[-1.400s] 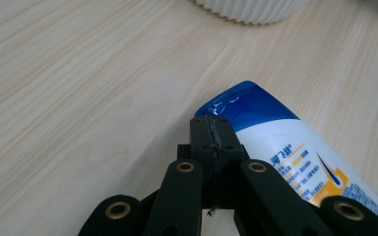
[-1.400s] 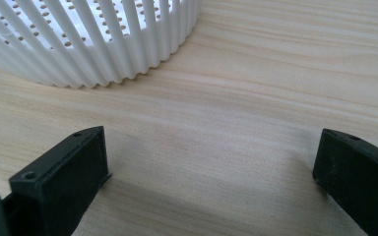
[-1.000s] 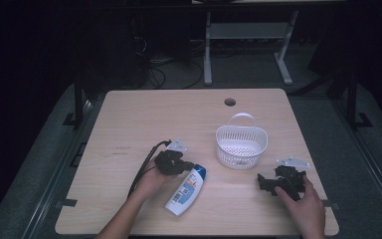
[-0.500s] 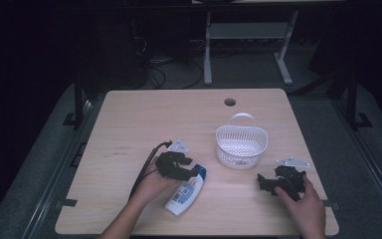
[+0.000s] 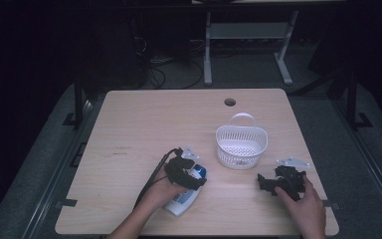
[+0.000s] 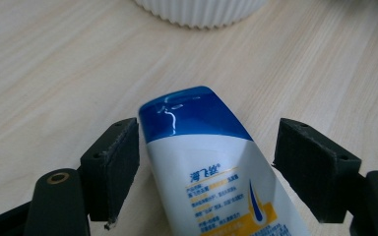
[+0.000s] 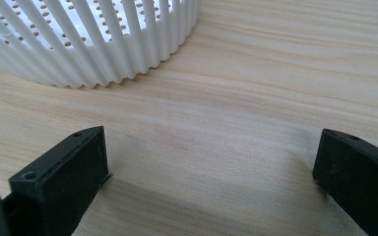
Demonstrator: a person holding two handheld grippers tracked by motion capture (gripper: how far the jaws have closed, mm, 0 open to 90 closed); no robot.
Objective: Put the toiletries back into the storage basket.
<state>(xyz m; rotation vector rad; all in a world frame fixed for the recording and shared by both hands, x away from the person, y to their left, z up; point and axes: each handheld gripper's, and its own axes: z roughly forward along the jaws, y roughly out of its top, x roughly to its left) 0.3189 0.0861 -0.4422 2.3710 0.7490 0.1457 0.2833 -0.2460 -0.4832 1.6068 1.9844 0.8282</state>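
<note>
High view: we are looking down on a wooden table (image 5: 129, 129) where a white bottle (image 5: 185, 196) with a blue cap is lying flat near the front edge, just left of a white basket (image 5: 241, 146). We are holding the left gripper (image 5: 193, 180) over the bottle; its jaws have just been opening and are now standing wide on either side of the cap end (image 6: 192, 110), not pressing it. We are resting the right gripper (image 5: 268, 183) on the table just right of the basket, jaws wide with bare wood between them.
</note>
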